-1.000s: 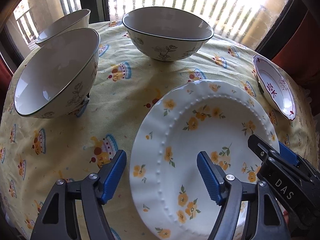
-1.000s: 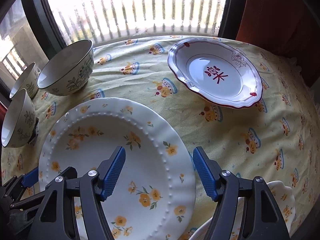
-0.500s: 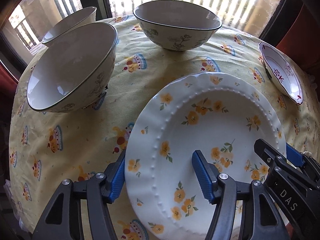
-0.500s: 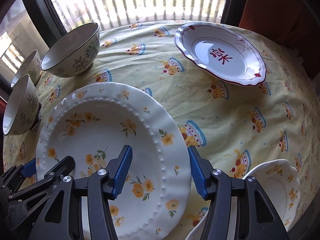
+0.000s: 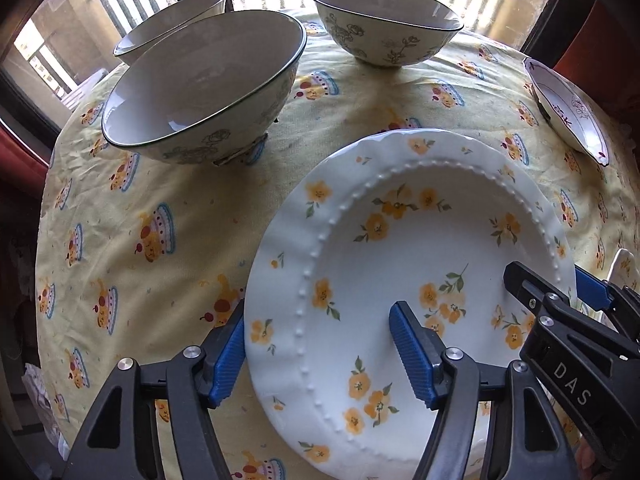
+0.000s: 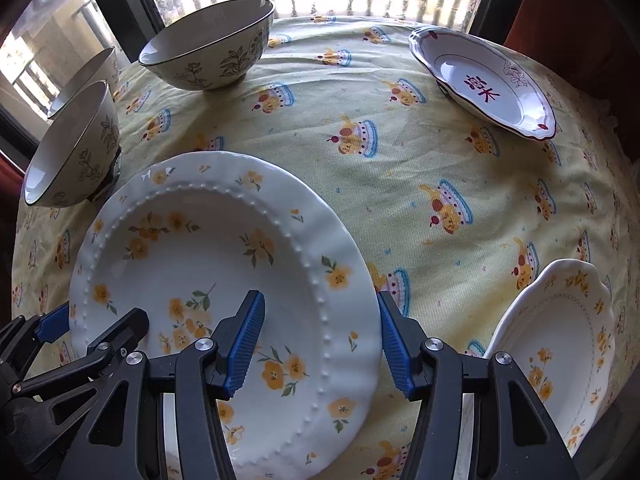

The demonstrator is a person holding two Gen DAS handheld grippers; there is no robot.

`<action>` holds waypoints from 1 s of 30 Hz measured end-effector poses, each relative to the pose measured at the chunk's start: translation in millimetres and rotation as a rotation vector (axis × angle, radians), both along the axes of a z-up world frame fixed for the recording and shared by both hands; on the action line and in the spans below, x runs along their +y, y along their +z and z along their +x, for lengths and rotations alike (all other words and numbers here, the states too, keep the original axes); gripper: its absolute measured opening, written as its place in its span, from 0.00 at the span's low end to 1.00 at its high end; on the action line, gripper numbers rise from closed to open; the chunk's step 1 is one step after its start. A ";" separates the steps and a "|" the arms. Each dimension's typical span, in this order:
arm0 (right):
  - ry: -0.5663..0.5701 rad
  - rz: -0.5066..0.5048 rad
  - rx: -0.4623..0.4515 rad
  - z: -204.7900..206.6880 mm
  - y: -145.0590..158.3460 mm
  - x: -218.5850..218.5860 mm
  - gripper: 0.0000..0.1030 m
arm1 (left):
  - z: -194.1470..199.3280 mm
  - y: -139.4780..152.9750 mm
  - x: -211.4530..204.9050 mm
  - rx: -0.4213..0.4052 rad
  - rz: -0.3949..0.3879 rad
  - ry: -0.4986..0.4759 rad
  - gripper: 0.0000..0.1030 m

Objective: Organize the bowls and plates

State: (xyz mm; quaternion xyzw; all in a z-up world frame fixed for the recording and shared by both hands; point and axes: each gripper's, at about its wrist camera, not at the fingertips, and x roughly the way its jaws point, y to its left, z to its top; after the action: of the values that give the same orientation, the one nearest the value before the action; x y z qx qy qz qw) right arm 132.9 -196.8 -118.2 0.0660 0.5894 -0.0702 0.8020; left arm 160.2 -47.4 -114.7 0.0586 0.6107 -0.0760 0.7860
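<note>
Nearest: left hand-held gripper (image 5: 320, 350), jaws parted wide, set astride the left rim of the large white scalloped porcelain plate with yellow flowers (image 5: 420, 260); one blue pad is placed outside the rim, the other over the well. No closure on the rim is seen.

Right hand-held gripper (image 6: 320, 338), likewise spread wide, set astride the opposite rim of the same plate (image 6: 208, 280).

Change noted: against the views of a second ago, both pairs of jaws are found further along the plate, the rim now lying between the pads where it was formerly short of them. The plate itself is judged unmoved on the yellow cake-printed cloth of the tabletop (image 6: 400, 168). A two-sided lift is judged to be prepared; squeezing is not yet done.

Beside, lower right: a smaller white scalloped dish with yellow flowers (image 6: 560, 344), shown fully in the right view only; a sliver is seen in the left.

Middle distance: grey-lined floral ceramic bowl (image 5: 200, 92), tilted, just beyond the plate.

Far: second such bowl (image 5: 384, 24); third bowl (image 5: 168, 24), behind the first; red-trimmed white dish with red character (image 6: 484, 84), whose character is read clearly in the right view, edge-on in the left.
</note>
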 end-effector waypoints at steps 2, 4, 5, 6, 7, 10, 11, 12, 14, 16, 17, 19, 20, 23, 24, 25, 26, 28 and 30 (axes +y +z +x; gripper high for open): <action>0.010 -0.016 0.004 2.1 -2.0 2.7 0.60 | 1.0 -1.0 0.6 -0.005 -0.008 0.002 0.70; -0.005 -0.013 -0.003 3.4 -2.3 1.8 0.61 | 2.3 -1.6 -0.1 -0.006 -0.014 -0.004 0.69; -0.010 -0.014 -0.006 3.0 -2.1 1.7 0.61 | 2.5 -0.9 0.2 -0.008 -0.013 -0.007 0.69; -0.014 -0.020 -0.007 3.4 -1.9 1.7 0.61 | 3.8 -0.4 -0.4 -0.008 -0.013 -0.016 0.69; -0.019 -0.028 -0.008 2.7 -1.3 2.9 0.60 | 3.3 0.7 1.1 -0.008 -0.011 -0.028 0.69; -0.035 -0.043 -0.003 -0.1 1.3 5.9 0.59 | 3.5 6.5 5.6 -0.006 -0.004 -0.054 0.69; -0.038 -0.043 -0.001 -2.2 2.5 7.4 0.59 | 1.4 9.7 8.3 -0.015 -0.003 -0.067 0.69; -0.042 -0.046 -0.005 -5.0 4.3 9.5 0.59 | -0.1 12.7 9.4 -0.027 -0.001 -0.082 0.69; -0.054 -0.051 -0.017 -11.5 8.2 11.6 0.59 | -2.4 18.7 9.4 -0.048 0.011 -0.108 0.69; -0.086 -0.026 -0.017 -18.2 10.7 9.8 0.59 | -5.8 26.0 9.3 -0.070 0.027 -0.115 0.68; -0.100 -0.008 -0.016 -21.2 11.7 8.2 0.59 | -7.6 30.4 9.3 -0.078 0.028 -0.114 0.68; -0.105 0.013 -0.019 -26.9 15.4 6.0 0.58 | -14.1 40.9 9.7 -0.097 0.021 -0.109 0.68; -0.100 0.017 -0.024 -29.6 18.6 4.8 0.58 | -17.8 45.5 8.8 -0.106 0.022 -0.113 0.68; -0.085 0.002 -0.049 -36.4 30.5 0.2 0.57 | -27.1 54.4 3.7 -0.117 0.021 -0.106 0.68; -0.085 -0.001 -0.057 -38.5 34.3 -2.5 0.57 | -30.9 55.9 1.4 -0.117 0.017 -0.095 0.68; -0.083 -0.001 -0.064 -40.4 37.8 -5.5 0.57 | -33.0 58.0 -0.7 -0.118 0.012 -0.078 0.68; -0.076 -0.001 -0.069 -42.5 41.4 -8.3 0.57 | -38.2 60.6 -0.9 -0.119 0.007 -0.059 0.68; -0.053 -0.006 -0.077 -45.9 47.7 -13.0 0.57 | -39.8 63.7 -14.7 -0.127 0.004 -0.030 0.68; -0.033 -0.013 -0.080 -49.2 52.9 -18.5 0.57 | -45.2 69.0 -21.9 -0.136 0.000 -0.016 0.68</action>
State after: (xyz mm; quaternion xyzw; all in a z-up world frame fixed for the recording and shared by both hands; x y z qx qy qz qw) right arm 83.7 -215.3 -65.3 0.0731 0.5554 -0.0844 0.8240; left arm 115.0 -69.2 -45.7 0.0687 0.5554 -0.0782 0.8251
